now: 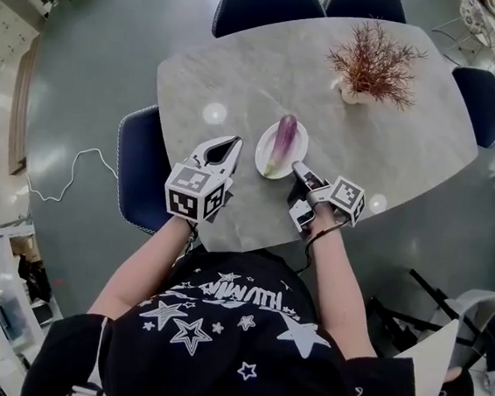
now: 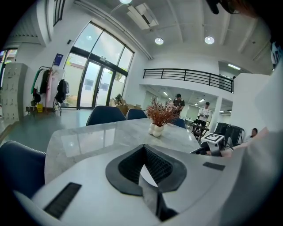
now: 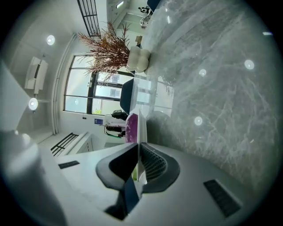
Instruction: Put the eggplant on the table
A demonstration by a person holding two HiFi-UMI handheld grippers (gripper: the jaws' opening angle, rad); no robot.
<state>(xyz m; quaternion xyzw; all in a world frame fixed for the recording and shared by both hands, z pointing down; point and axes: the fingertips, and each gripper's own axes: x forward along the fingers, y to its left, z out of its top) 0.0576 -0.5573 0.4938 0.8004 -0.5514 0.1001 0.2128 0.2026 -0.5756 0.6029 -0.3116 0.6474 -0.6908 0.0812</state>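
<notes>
Marble dining table. Left gripper beside a white plate, jaws pressed together on nothing. Right gripper pinching the plate's near rim. Purple eggplant lying on the plate, lengthwise away from the person, green stem end nearest.

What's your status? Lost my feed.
Left gripper shut, empty. Right gripper shut on plate rim. Eggplant on plate, not yet on table. Nothing blocking.
</notes>
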